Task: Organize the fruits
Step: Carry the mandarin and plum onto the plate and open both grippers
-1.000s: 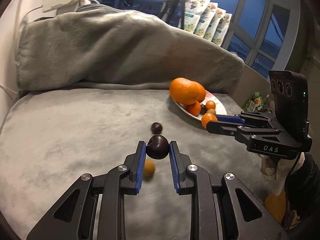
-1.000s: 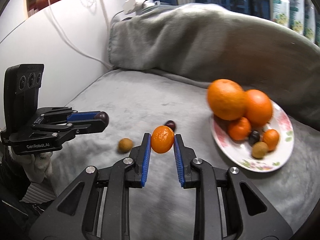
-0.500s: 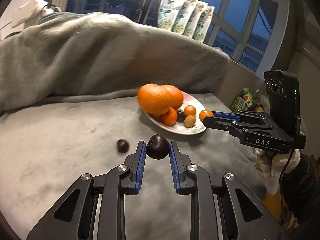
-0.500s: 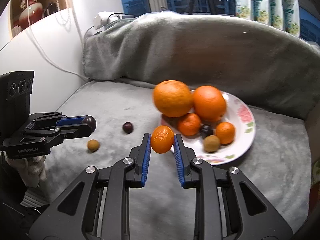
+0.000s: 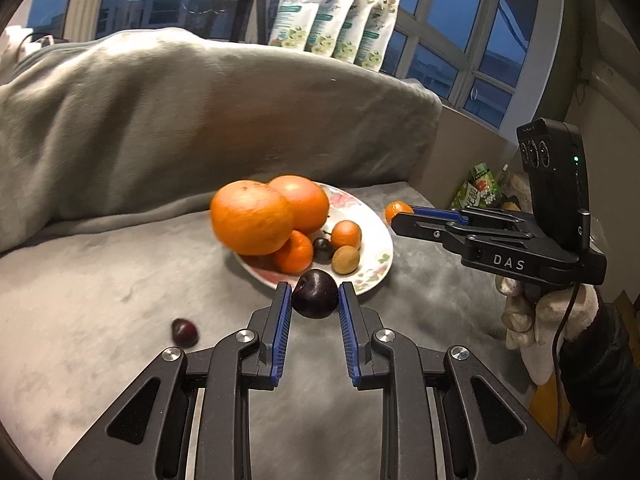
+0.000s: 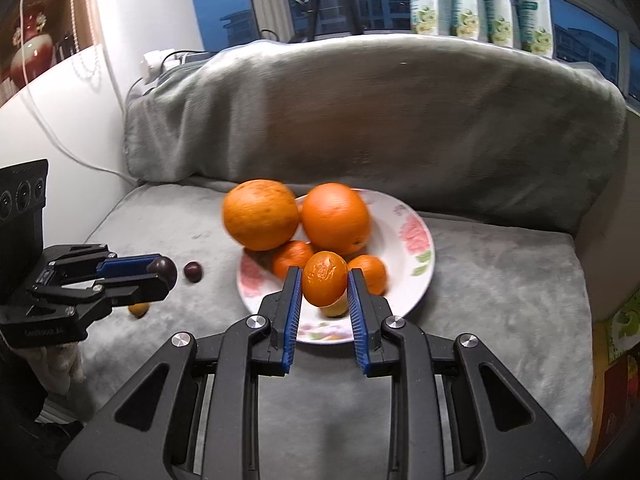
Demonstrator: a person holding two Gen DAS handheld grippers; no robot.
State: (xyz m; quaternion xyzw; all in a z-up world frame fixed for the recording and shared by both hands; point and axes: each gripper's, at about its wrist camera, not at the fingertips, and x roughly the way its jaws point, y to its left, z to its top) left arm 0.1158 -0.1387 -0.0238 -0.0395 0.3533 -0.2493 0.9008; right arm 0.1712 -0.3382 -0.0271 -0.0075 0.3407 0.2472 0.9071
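Observation:
My left gripper (image 5: 314,298) is shut on a dark plum (image 5: 315,295), held just in front of the near rim of a flowered plate (image 5: 374,226). My right gripper (image 6: 324,286) is shut on a small mandarin (image 6: 324,283) above the plate's (image 6: 416,240) near side. The plate holds two big oranges (image 6: 260,214), small mandarins (image 5: 346,234), a dark fruit (image 5: 321,249) and a brown one (image 5: 345,260). A second dark plum (image 5: 185,332) lies on the grey cushion, left of the plate. A small yellow-brown fruit (image 6: 139,310) shows below the left gripper (image 6: 162,272) in the right wrist view.
The grey blanket (image 5: 200,112) rises as a backrest behind the plate. Pouches (image 5: 340,20) stand on the window sill above it. A white wall with a cable (image 6: 60,140) bounds the left side. A gloved hand (image 5: 536,320) holds the right gripper (image 5: 400,216) at the cushion's right edge.
Both grippers have carried their fruit sideways to the plate, which now sits straight ahead and closer. The loose plum and the yellow-brown fruit have fallen behind to the left.

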